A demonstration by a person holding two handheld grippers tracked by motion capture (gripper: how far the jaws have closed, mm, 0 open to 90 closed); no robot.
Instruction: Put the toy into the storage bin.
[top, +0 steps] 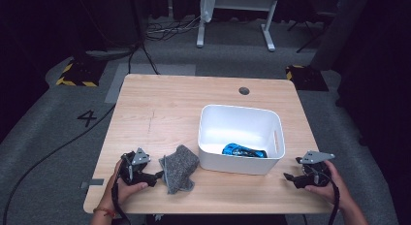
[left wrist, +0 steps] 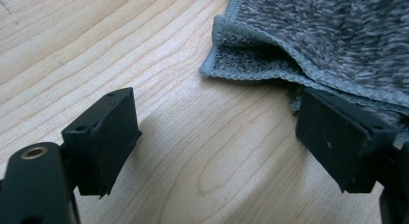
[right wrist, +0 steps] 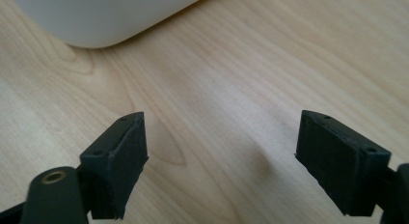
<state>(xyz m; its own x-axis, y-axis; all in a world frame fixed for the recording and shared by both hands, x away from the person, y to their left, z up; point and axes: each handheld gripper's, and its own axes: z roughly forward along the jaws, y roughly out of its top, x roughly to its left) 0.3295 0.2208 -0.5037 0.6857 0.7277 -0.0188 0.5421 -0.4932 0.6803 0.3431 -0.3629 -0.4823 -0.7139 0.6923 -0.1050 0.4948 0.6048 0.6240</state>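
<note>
While both hands rest near the front edge of the tabletop point(top: 160, 99), the left claw point(top: 157, 176) stands wide open with nothing between its jaws, just beside the grey cloth point(top: 179, 168) (its right jaw is at the folded hem, though contact cannot be told). That cloth lies crumpled at the near left, close to the white bin point(top: 241, 159). Inside the bin sits a blue toy car point(top: 244, 151). At the near right, the right claw point(top: 290, 179) is also spread wide and empty over bare wood, near the bin's rounded corner.
</note>
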